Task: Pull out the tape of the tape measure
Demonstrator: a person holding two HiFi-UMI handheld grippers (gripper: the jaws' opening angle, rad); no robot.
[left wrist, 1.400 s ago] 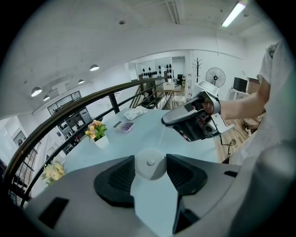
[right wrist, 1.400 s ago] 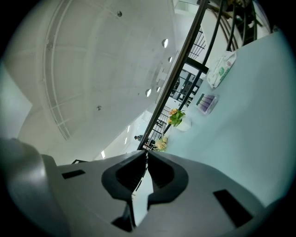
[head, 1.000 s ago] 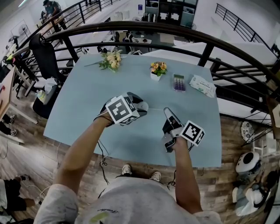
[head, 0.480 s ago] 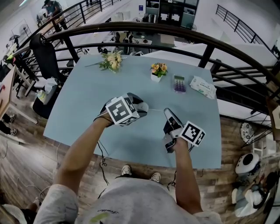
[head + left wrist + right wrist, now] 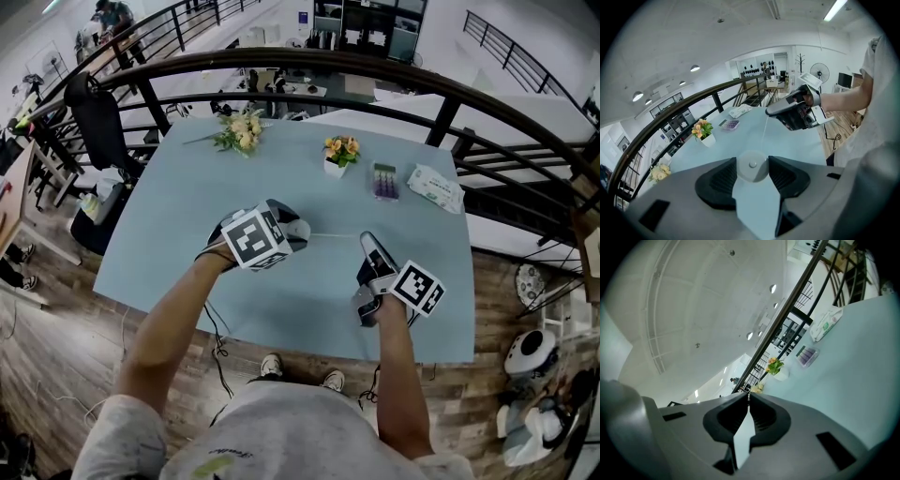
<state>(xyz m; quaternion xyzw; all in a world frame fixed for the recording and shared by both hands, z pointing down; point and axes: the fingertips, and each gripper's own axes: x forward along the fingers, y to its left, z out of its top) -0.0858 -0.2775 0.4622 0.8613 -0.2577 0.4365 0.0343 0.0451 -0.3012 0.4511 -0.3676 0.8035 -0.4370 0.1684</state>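
Note:
A round white tape measure case [image 5: 752,165] sits between the pads of my left gripper [image 5: 753,167], which is shut on it above the pale blue table [image 5: 187,216]. In the head view the case [image 5: 298,228] shows just right of the left gripper's marker cube. A thin white tape [image 5: 335,234] runs from it rightwards to my right gripper [image 5: 367,242]. The right gripper view shows that gripper [image 5: 748,397] shut on the tape's end, a white strip [image 5: 742,436] lying between its jaws. The left gripper view has the tape [image 5: 765,129] stretching up to the right gripper [image 5: 774,111].
At the table's far side stand a small potted flower [image 5: 338,152], a loose bouquet [image 5: 240,128], a purple box [image 5: 383,178] and a wipes packet [image 5: 435,185]. A dark railing [image 5: 375,70] curves behind the table. The table's near edge [image 5: 281,342] is close to the person's body.
The two grippers have drawn apart: the left one shifted a little left, the right one a little right and nearer. The visible stretch of tape between them has grown longer.

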